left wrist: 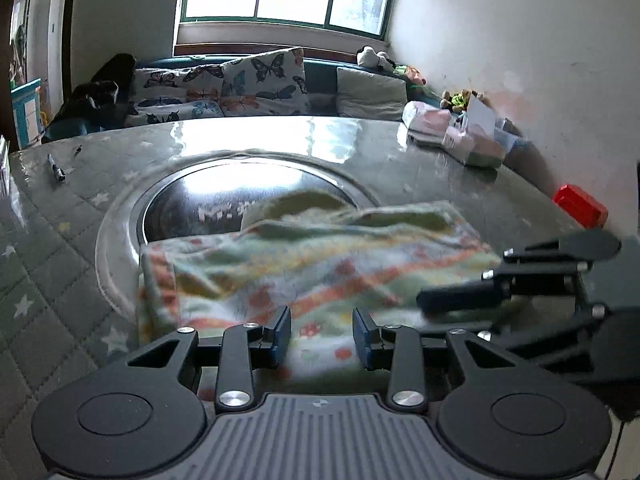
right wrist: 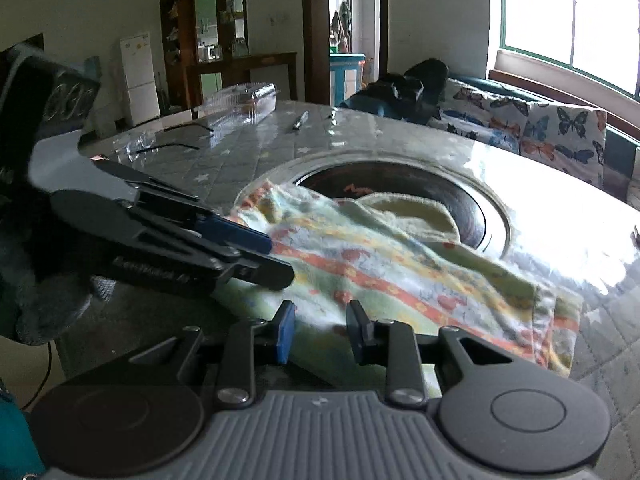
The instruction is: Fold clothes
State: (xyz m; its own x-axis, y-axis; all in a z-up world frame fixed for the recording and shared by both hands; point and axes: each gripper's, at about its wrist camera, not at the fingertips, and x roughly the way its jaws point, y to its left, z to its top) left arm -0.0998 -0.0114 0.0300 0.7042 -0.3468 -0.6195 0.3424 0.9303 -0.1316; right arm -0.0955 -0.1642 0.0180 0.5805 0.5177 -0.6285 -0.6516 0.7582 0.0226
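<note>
In the left wrist view, the left tongs (left wrist: 321, 338) stand spread with nothing between their 2 pads, just over the near edge of a patterned cloth (left wrist: 304, 264) lying partly folded on the desk (left wrist: 60, 240). In the right wrist view, the right tongs (right wrist: 320, 330) are likewise spread and empty above the cloth's near edge, which drapes over the desk's round metal inset (right wrist: 496, 216).

Star-quilted table (left wrist: 60, 240) under cloth (left wrist: 320, 256), pen (left wrist: 56, 168)

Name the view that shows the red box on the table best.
The left wrist view: the red box sits in plain sight at the table's right edge by the wall. The right wrist view does not show it at all.
</note>
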